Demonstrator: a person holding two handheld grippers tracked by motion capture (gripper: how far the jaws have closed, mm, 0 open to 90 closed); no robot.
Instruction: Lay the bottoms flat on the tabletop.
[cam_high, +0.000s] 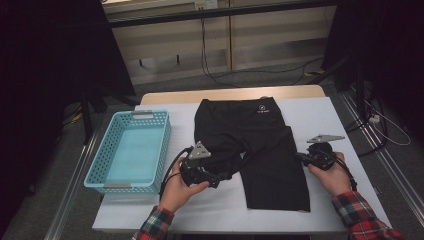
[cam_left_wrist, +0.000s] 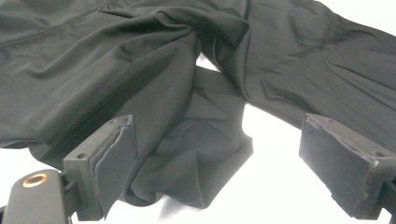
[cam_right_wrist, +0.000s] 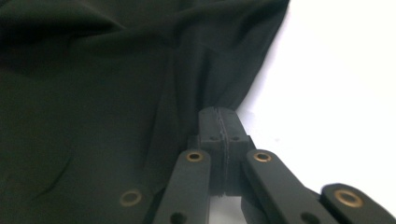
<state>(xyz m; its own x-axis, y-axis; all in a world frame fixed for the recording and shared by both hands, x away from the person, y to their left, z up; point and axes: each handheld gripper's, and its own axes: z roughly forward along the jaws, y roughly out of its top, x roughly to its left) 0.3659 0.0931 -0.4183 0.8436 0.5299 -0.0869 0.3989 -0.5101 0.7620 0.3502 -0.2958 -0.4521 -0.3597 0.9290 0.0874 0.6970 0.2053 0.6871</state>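
One pair of black shorts lies flat mid-bench, waistband at the far side w/ a small white logo, legs toward the person; the left leg is bunched and folded up on itself, the right leg lies long and fairly smooth. Fabric looks thin, stretchy, v. light and limp, so my guess is it will sag and drape from any pinch point, slide easily on the white bench cover, and won't hold a crease unless pressed flat. Nothing fragile. Best holds prob. the hems or outer side seams, where layers are doubled; a pinch mid-panel likely lifts one layer only. Left hand-held gripper sits at the crumpled left leg, released, jaws standing wide w/ the folded cloth lying between them and brushing one pad, not pinched. Right hand-held gripper is at the outer right edge of the right leg, clenched tight; its tips meet at the cloth edge, but can't tell if any fabric is actually caught. Light-blue perforated basket stands at the left, just beside the shorts, empty. Cables trail from both tools near the cloth and could snag.
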